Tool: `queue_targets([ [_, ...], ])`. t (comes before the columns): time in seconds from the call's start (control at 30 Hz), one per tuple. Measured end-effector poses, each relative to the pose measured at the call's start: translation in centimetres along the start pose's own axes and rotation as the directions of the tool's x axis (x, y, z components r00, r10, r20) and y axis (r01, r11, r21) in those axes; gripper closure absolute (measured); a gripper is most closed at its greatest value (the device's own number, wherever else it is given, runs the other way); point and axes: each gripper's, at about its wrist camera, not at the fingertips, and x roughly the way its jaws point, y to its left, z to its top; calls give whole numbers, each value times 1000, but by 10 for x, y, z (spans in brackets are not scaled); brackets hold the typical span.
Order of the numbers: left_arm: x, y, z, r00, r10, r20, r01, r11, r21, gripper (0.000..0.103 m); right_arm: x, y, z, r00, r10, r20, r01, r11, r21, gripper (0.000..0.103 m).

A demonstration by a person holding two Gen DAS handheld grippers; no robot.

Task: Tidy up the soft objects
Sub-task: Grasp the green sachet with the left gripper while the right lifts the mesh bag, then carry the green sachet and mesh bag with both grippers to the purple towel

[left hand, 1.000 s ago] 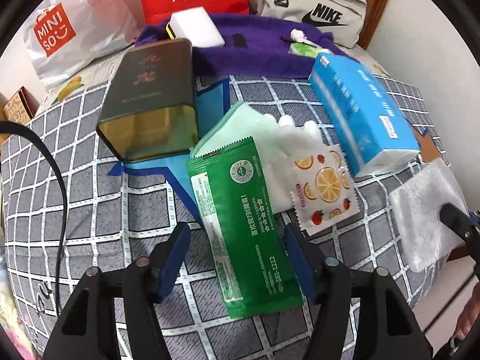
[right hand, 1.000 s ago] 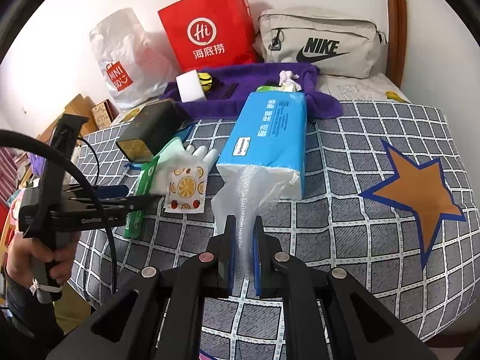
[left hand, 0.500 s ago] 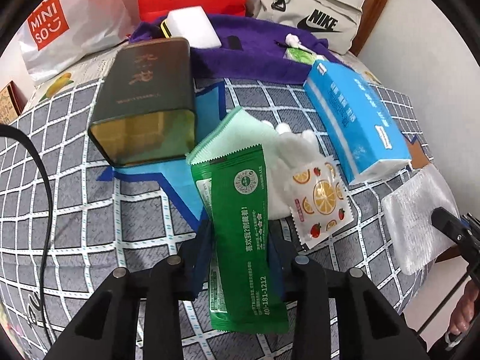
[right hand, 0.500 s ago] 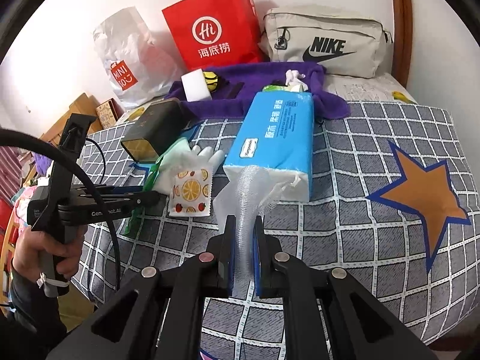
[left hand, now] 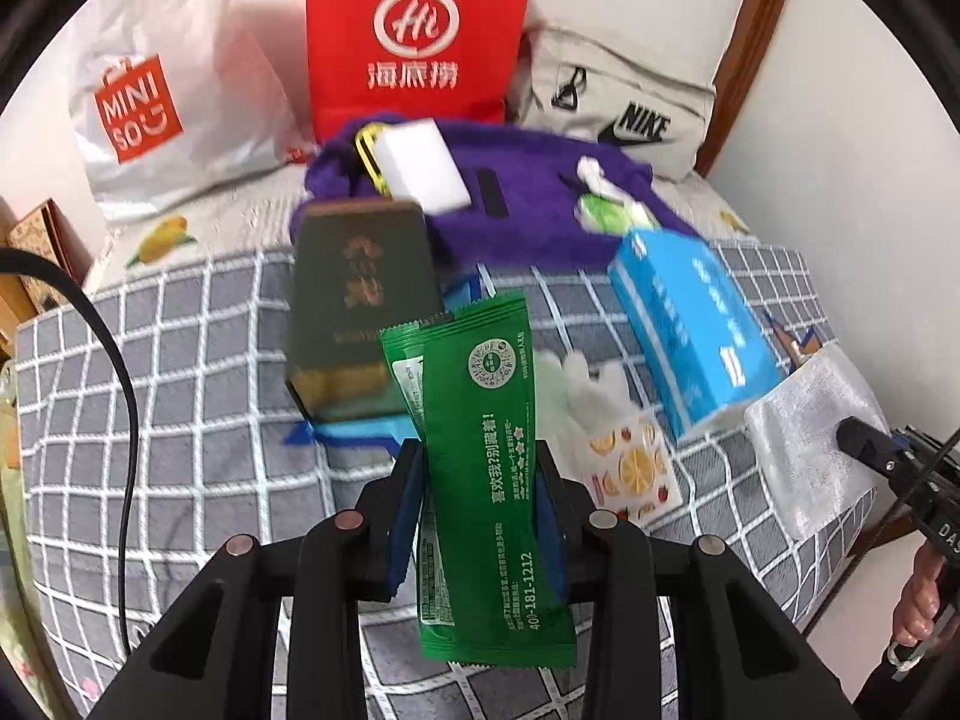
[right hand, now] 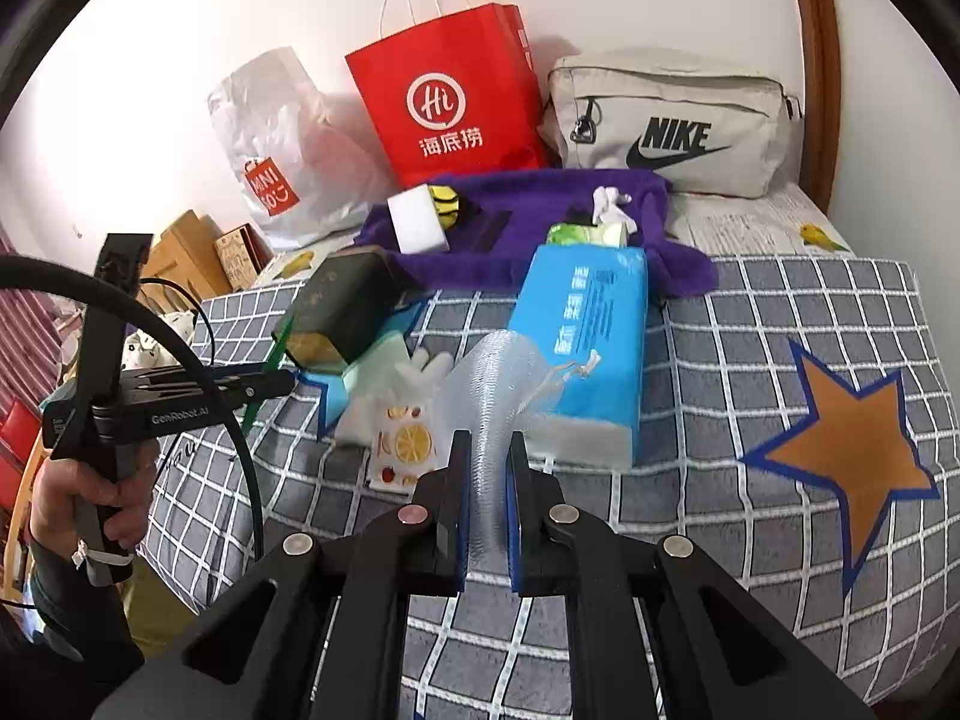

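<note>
1. Left gripper [left hand: 480, 516] pinching green sachet [left hand: 489, 468] between its pads, clear of bedspread [left hand: 180, 396].
2. Right gripper [right hand: 486, 516] clamping clear mesh pouch [right hand: 498, 396], rising ahead of fingertips.
3. Advising: keeping both grips firm, carrying level, avoiding the tissue pack [right hand: 582, 354].

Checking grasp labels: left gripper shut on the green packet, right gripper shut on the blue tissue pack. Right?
Half right. The left gripper is shut on the green packet. The right gripper is shut on a translucent mesh pouch, not the blue tissue pack, which lies on the bed behind it, as the right wrist view shows.
</note>
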Motion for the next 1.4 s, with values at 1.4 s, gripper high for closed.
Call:
queue_targets([
  [1.4, 24, 53, 167, 988, -75, 137, 83, 995, -51, 70, 106, -30, 179, 997, -46, 67, 45, 999, 21, 93],
])
